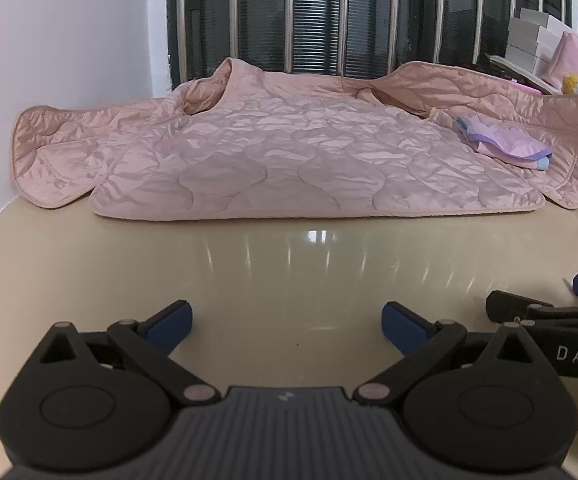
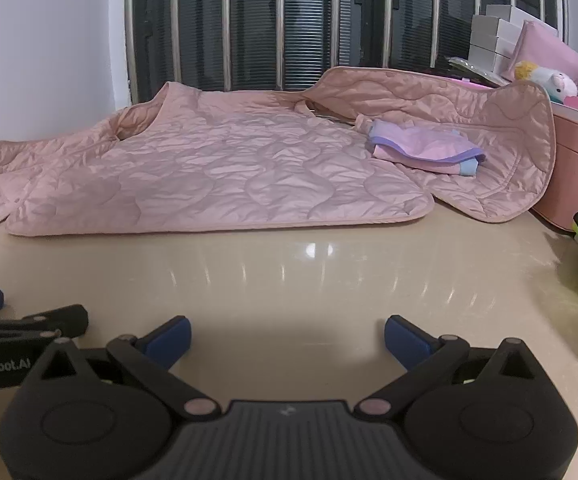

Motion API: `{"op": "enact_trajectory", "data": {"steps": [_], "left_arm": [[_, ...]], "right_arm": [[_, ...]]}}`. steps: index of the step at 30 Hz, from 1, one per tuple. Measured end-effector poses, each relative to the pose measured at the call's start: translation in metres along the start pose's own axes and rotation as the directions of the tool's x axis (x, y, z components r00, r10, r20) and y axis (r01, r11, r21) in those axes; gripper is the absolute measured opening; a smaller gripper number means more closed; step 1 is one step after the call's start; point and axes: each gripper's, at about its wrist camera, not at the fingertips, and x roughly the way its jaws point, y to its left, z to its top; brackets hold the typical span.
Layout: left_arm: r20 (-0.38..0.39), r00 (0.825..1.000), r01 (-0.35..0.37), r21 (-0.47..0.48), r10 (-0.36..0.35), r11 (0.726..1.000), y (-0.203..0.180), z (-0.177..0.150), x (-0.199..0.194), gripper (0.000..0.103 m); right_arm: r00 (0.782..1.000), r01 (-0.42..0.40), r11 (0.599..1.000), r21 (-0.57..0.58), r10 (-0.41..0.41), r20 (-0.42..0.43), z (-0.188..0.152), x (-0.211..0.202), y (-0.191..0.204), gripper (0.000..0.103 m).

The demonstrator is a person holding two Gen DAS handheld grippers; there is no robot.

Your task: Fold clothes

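On the beige table [image 1: 289,264], toward the far edge w/ the barred window [image 1: 329,12] behind it, lies the pink quilted jacket [image 1: 281,152], spread out flat. From what I can see, it's lying back-up or front-up, can't tell which; body panel flat, one sleeve out to the left [image 1: 49,152], the other sleeve/flap thrown up on the right [image 2: 501,148] and leaning vs the pink box [image 2: 569,168]. A small folded garment, pink w/ purple trim [image 2: 421,148], sits on the jacket's right side, near that raised part.

My left gripper [image 1: 287,320] is spread wide, nothing btwn the blue pads, low over bare tabletop & well short of the jacket hem. My right gripper [image 2: 287,332] is the same: spread, empty, just beside the left one, also short of the hem.

Progress as I judge it: the small piece looks already folded, so that one's prob done. The jacket shows no fold at all, so basically everything's left on it: sleeves in, sides over, then halve it. The small piece is resting on the jacket, so I'd guess it needs moving off first or it'll get folded in. Clutter at right (white boxes [image 2: 489,32], plush toy [image 2: 549,78]) is close to the raised sleeve; could snag when I pull it.
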Motion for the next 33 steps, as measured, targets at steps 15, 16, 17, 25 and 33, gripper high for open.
{"op": "enact_trajectory", "data": {"steps": [15, 16, 17, 25, 33], "left_arm": [[0.025, 1.0, 0.005, 0.003, -0.005, 1.0, 0.0, -0.008, -0.007, 0.102], [0.022, 1.0, 0.012, 0.009, -0.012, 1.0, 0.001, -0.007, -0.006, 0.102], [0.017, 1.0, 0.019, 0.013, -0.019, 1.0, 0.001, -0.006, -0.005, 0.102], [-0.045, 0.999, 0.014, 0.01, -0.014, 1.0, -0.001, 0.019, 0.02, 0.102], [-0.055, 0.998, 0.014, 0.007, -0.014, 1.0, -0.001, 0.021, 0.022, 0.102]], "right_arm": [[0.996, -0.08, 0.995, -0.062, 0.083, 0.043, -0.014, -0.013, 0.006, 0.103], [0.996, -0.074, 0.996, -0.056, 0.076, 0.041, -0.014, -0.012, 0.005, 0.103], [0.997, -0.068, 0.996, -0.051, 0.07, 0.04, -0.013, -0.012, 0.005, 0.103], [0.999, -0.046, 0.998, -0.034, 0.045, -0.025, 0.007, 0.007, -0.001, 0.103], [0.998, -0.038, 0.999, -0.033, 0.036, -0.049, 0.02, 0.022, -0.006, 0.103]]}}
